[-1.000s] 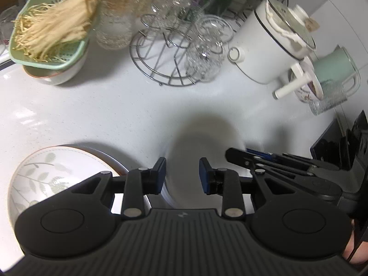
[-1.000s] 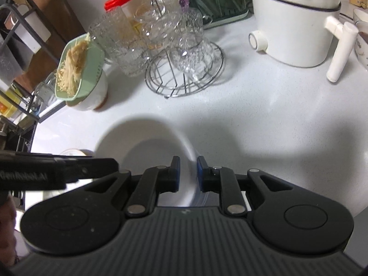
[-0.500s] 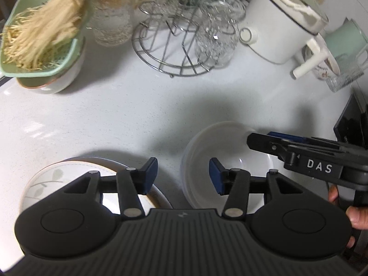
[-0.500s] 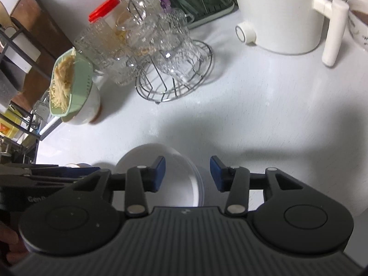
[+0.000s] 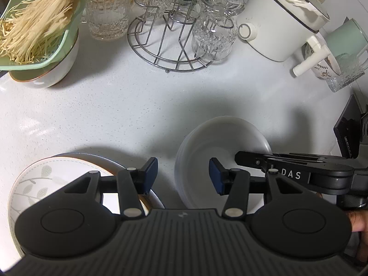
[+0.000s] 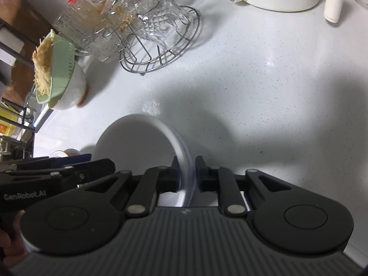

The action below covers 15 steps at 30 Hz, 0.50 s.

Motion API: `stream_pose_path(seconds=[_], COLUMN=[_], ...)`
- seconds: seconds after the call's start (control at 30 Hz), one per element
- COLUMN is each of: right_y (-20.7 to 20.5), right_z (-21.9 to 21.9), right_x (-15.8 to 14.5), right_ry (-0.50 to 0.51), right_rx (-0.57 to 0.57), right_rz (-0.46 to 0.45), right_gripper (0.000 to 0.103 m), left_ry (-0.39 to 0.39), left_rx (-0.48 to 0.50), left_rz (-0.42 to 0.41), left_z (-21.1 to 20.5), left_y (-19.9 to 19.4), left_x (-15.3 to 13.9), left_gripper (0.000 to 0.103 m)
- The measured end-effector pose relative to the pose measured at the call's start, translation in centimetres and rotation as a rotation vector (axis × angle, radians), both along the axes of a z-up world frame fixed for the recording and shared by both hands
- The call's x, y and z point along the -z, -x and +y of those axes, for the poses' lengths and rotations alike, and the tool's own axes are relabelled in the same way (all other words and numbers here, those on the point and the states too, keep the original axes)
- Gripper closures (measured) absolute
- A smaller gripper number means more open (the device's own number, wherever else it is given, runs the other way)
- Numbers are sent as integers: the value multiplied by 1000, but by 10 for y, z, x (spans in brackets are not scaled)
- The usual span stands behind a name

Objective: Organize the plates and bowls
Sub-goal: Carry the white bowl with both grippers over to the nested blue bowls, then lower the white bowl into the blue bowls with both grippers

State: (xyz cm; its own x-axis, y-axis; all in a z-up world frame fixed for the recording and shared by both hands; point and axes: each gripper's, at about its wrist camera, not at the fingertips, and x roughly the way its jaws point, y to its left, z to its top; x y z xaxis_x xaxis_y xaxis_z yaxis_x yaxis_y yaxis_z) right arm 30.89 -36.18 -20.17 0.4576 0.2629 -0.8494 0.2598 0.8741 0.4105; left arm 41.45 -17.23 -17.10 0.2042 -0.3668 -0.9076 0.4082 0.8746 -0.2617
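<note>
A plain white bowl (image 5: 220,142) sits on the white counter, just ahead and right of my left gripper (image 5: 183,177), which is open and empty. My right gripper (image 6: 186,176) is shut on the right rim of that white bowl (image 6: 135,142); it reaches over the bowl from the right in the left wrist view (image 5: 283,163). A stack of plates, the top one with a leaf pattern (image 5: 43,181), lies to the left under my left gripper's left finger.
A green colander of noodles on a white bowl (image 5: 39,34) stands at the far left. A wire rack with glasses (image 5: 179,30), a white pot (image 5: 283,16), a green mug (image 5: 345,39) and a glass (image 5: 342,78) line the back.
My left gripper has opened wider and pulled back a little. My right gripper opened, then closed onto the bowl's right rim, and the bowl now tilts in it.
</note>
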Motion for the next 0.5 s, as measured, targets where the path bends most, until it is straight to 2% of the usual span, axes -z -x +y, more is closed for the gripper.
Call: stream_pose_path(seconds=[0.5], right_y=[18], right_z=[-28], right_x=[-3], right_ry=[47], right_rx=[72], right_rz=[15], right_gripper=[90], left_ry=[55], left_rx=[21], left_rz=[2], left_z=[-21], left_y=[11], left_x=[-4], left_gripper=[48])
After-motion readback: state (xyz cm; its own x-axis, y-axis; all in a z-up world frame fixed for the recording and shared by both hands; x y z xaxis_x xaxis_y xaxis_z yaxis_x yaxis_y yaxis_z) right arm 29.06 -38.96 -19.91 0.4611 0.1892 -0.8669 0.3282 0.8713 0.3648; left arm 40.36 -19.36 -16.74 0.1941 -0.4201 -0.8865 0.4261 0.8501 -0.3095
